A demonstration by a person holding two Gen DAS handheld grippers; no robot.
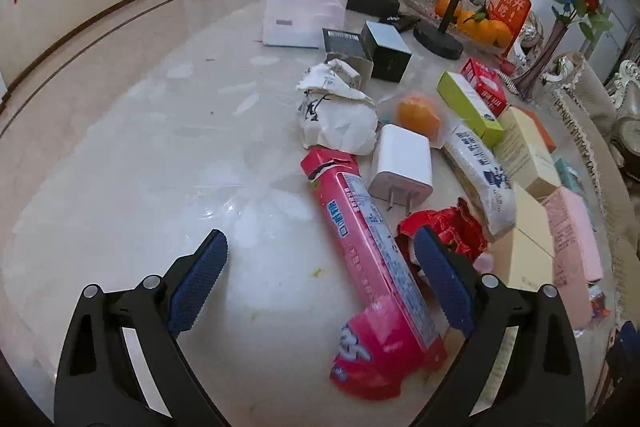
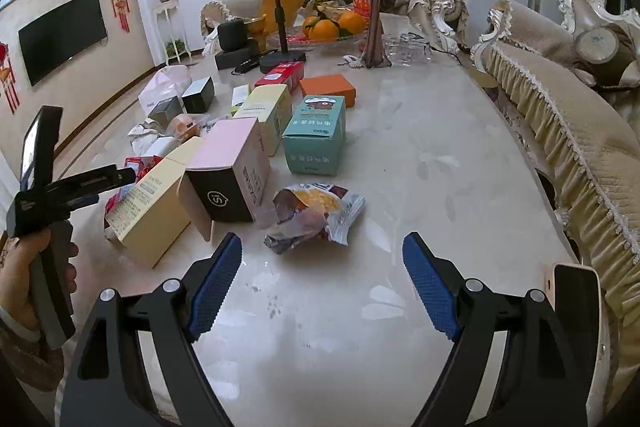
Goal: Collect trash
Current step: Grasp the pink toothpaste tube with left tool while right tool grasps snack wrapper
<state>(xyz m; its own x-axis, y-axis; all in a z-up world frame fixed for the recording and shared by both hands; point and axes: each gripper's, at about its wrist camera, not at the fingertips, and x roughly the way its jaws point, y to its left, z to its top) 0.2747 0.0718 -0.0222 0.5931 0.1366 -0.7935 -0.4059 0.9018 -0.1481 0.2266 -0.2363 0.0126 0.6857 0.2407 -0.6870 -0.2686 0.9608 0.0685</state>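
Note:
My left gripper (image 1: pixel 320 243) is open above the marble table (image 1: pixel 160 167). A long pink box (image 1: pixel 372 267) lies between its fingers, torn at the far end. A crumpled red wrapper (image 1: pixel 452 227) sits by the right finger (image 1: pixel 440 279). A crumpled white paper bag (image 1: pixel 336 115) lies beyond. My right gripper (image 2: pixel 322 247) is open and empty. A crumpled snack wrapper (image 2: pixel 316 217) lies on the table just ahead of it, between the fingertips' lines. The left gripper also shows in the right wrist view (image 2: pixel 52 187), held in a hand.
Several boxes crowd the table: pink (image 2: pixel 236 167), cream (image 2: pixel 156 203), teal (image 2: pixel 316 135), orange (image 2: pixel 328 89). A white charger (image 1: pixel 400 163), an orange (image 1: pixel 418 115), a fruit bowl (image 2: pixel 332 23), a vase (image 2: pixel 374 35) and a phone stand (image 2: pixel 280 7) stand further back. A sofa (image 2: pixel 560 107) lines the right.

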